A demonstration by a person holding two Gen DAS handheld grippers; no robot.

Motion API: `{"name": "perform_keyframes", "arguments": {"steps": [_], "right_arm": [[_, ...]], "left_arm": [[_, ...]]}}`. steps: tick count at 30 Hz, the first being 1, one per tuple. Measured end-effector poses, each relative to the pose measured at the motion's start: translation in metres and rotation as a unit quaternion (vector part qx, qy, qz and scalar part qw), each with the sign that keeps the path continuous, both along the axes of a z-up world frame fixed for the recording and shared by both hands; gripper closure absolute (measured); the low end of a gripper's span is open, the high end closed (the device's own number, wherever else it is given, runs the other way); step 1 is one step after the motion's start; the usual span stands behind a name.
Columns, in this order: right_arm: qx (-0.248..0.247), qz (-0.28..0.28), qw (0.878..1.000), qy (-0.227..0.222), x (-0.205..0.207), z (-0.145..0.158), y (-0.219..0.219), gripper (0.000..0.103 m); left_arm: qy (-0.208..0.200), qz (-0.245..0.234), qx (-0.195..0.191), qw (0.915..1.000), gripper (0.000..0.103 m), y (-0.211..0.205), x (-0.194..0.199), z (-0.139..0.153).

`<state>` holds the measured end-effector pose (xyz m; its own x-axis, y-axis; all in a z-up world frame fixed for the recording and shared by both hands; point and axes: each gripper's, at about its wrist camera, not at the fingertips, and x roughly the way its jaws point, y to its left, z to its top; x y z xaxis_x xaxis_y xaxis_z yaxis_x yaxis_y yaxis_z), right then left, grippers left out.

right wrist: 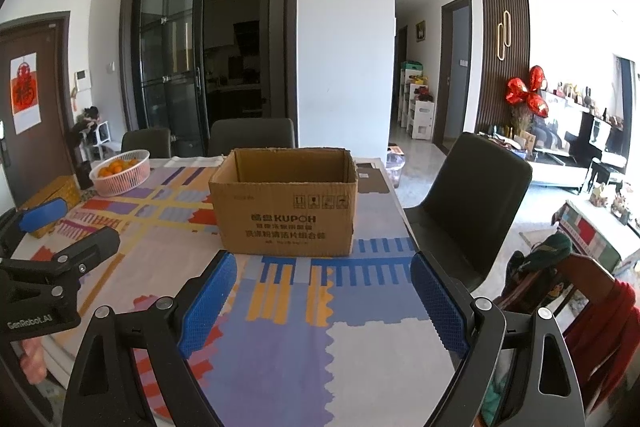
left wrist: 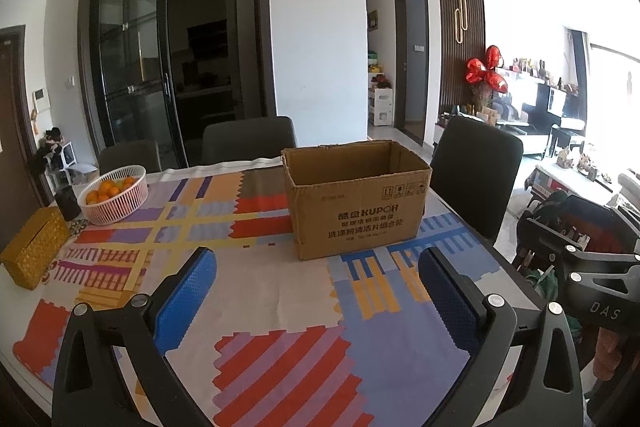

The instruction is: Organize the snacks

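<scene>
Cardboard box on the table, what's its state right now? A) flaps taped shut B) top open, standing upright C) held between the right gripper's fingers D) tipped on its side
B: the cardboard box stands upright on the tablecloth with its top open and the inner walls showing, ahead of the open right gripper.

Both cameras sit low over the near edge of the table (left wrist: 280, 307), each looking forward and slightly down between its own two blue-padded fingers. The left wrist view stands further left, with the cardboard box (left wrist: 356, 203) right of centre and the right gripper's body at its right edge. The right wrist view faces the cardboard box (right wrist: 286, 207) almost squarely, perhaps slightly nearer. Both share the box, the basket of oranges (left wrist: 114, 197), the chairs and the dark glass doors behind.
</scene>
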<state>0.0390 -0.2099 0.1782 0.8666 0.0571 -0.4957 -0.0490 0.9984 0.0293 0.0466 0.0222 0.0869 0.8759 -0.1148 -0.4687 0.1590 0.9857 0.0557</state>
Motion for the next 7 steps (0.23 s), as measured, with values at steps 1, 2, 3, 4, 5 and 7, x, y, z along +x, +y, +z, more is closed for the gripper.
{"name": "perform_keyframes", "arguments": {"steps": [1, 2, 3, 4, 5, 7], "right_arm": [[0.000, 0.000, 1.000, 0.000, 0.0007, 0.0012, -0.0006, 0.014], [-0.001, -0.001, 1.000, -0.001, 0.0008, 0.0013, -0.0005, 0.014], [-0.002, -0.001, 1.000, -0.001, 0.0010, 0.0014, -0.0004, 0.014], [-0.002, -0.001, 1.000, 0.000, 0.0013, 0.0017, -0.0008, 0.014], [-0.002, -0.001, 1.000, 0.000, 0.0020, 0.0024, -0.0015, 0.014], [-0.002, -0.001, 1.000, 0.000, 0.0020, 0.0023, -0.0015, 0.014]], "left_arm": [[0.001, 0.001, -0.001, 1.0000, 0.000, 0.0004, 0.0000, -0.0002], [0.001, 0.001, -0.001, 1.0000, 0.000, 0.0006, 0.0000, -0.0003], [0.002, 0.000, -0.001, 1.0000, 0.000, 0.0007, 0.0002, -0.0006], [0.002, 0.000, -0.001, 1.0000, 0.000, 0.0007, 0.0003, -0.0008], [0.002, 0.001, -0.001, 1.0000, 0.000, 0.0006, 0.0003, -0.0008], [0.002, 0.002, -0.001, 1.0000, 0.000, 0.0006, 0.0002, -0.0012]]}}
